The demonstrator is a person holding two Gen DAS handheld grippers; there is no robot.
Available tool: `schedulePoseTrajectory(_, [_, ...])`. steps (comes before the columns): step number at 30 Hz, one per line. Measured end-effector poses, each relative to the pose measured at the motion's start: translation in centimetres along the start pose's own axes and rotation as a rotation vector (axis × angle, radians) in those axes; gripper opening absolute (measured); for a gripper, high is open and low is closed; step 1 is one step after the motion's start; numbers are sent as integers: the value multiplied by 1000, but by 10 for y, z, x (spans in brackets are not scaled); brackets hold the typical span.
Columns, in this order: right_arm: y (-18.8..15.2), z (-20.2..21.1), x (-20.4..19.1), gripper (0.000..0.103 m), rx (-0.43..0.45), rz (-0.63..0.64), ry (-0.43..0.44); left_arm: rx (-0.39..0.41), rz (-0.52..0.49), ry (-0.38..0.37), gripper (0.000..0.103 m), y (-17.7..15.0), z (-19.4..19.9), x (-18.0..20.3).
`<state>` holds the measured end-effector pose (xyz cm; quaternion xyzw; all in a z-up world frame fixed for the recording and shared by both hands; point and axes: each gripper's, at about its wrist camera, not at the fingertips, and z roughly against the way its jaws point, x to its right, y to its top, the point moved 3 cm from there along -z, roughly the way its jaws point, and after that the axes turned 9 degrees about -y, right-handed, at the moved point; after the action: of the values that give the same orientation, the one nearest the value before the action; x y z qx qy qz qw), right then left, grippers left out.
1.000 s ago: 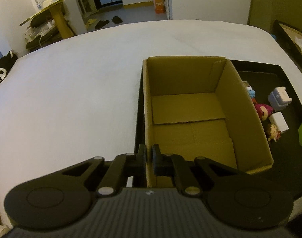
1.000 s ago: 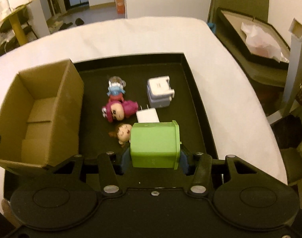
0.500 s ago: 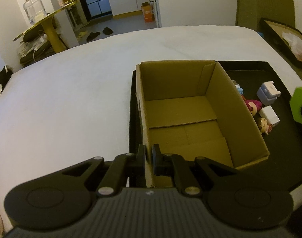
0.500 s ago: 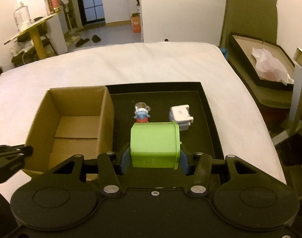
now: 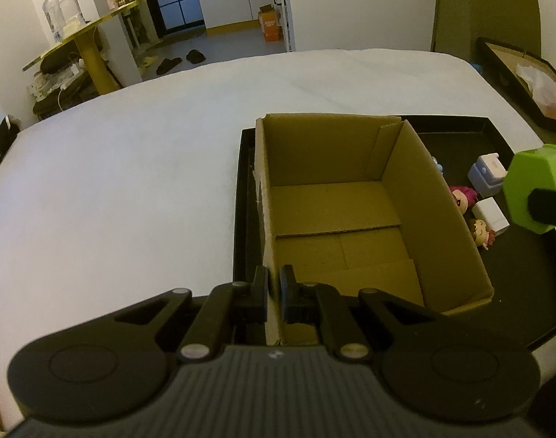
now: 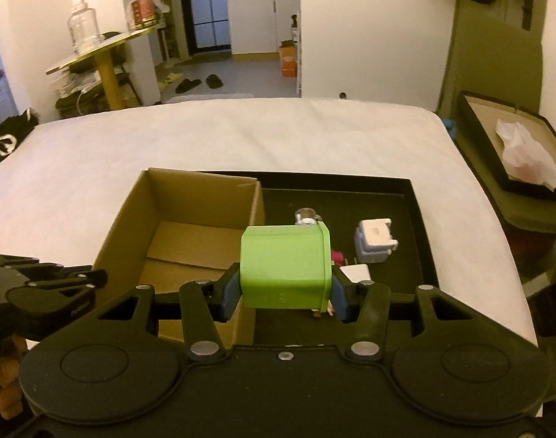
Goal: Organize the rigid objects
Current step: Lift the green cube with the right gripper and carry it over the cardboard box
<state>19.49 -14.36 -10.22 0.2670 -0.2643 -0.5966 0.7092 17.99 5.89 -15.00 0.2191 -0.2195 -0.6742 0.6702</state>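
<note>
While the left hand-held gripper (image 5: pixel 274 294) pinches the box (image 5: pixel 354 215) wall, the right hand-held gripper (image 6: pixel 285 290) clamps a green block (image 6: pixel 285 264) above the tray (image 6: pixel 406 241).

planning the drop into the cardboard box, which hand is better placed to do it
Right. Its tool already grips the green block, raised beside the cardboard box, whose inside looks bare. The left tool is clamped on the box's near wall, steadying it.
</note>
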Motion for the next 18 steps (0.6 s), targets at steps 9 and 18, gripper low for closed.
schedulePoseTrajectory(9, [2, -4, -26, 48, 3, 52, 36, -5, 39, -29, 6, 0, -1, -6])
schedulePoseTrajectory(18, [0, -13, -48, 48, -22, 79, 83, -2, 73, -85, 7, 0, -1, -15])
